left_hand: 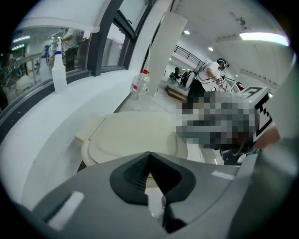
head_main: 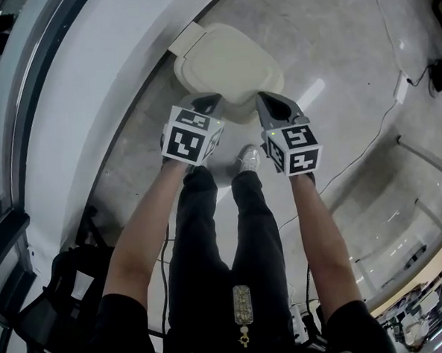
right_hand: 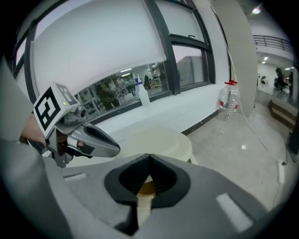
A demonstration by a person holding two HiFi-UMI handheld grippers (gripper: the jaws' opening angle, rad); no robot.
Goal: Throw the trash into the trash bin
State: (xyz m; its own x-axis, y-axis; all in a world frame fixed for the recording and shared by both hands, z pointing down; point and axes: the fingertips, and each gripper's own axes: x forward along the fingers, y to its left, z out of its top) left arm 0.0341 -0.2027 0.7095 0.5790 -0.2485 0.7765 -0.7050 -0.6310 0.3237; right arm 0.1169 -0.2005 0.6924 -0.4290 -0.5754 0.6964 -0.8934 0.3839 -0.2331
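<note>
My left gripper (left_hand: 149,155) and right gripper (right_hand: 149,157) hover at the near edge of the cream plastic trash bin (head_main: 227,63). Its lid is down, and both pairs of fingers are pressed together.

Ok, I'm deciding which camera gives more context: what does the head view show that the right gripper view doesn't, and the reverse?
Only the head view: the person's legs, one shoe and both forearms, all seen from above.

Only the right gripper view: the window ledge with a white spray bottle standing on it, and a clear plastic bottle with a red cap on the floor by the wall.

Both: the cream trash bin with its lid closed, and the left gripper with its marker cube, close above that lid.
</note>
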